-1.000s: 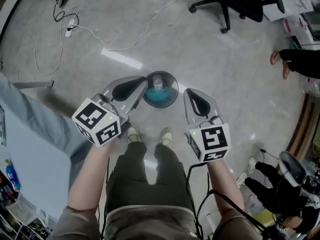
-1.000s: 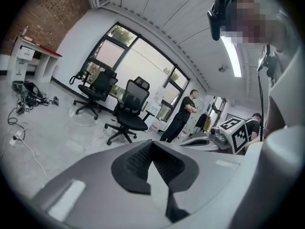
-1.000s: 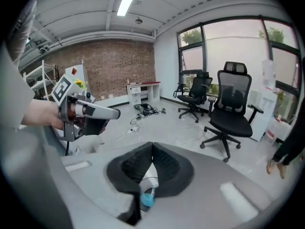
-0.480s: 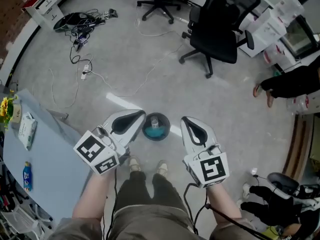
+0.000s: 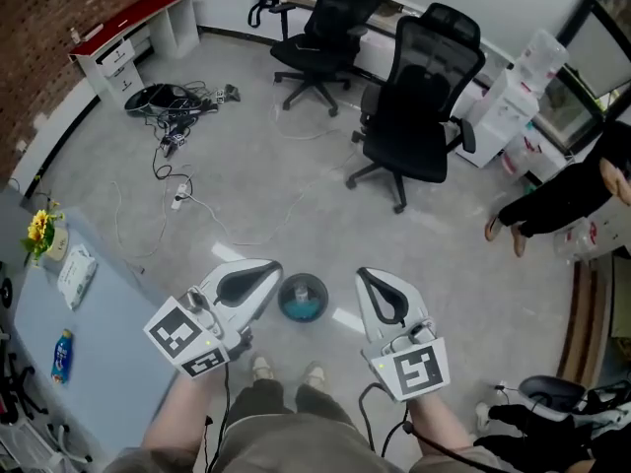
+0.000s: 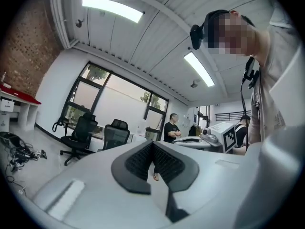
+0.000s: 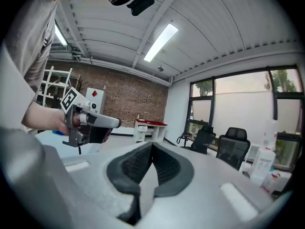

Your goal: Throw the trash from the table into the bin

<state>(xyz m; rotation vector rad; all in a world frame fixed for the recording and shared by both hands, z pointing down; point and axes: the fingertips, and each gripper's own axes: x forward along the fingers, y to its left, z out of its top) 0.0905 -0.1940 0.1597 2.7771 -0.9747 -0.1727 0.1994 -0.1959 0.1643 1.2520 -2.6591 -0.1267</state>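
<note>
1. While you held both tools over the floor, your left gripper [image 5: 268, 272] was clenched, with nothing between its jaws.
2. Your right gripper [image 5: 364, 280] was also clenched and empty.
3. The round bin with a blue liner [image 5: 302, 298] stood on the grey floor [image 5: 296, 195] between both grippers, with a pale item inside.
4. A small blue bottle [image 5: 62, 355] and a white packet [image 5: 76, 274] lay on the pale blue table [image 5: 113, 358] at your left, well apart from the bin.

Bright ceiling strips [image 6: 112, 9], floor [image 5: 463, 264] glare, fisheye distn
</note>
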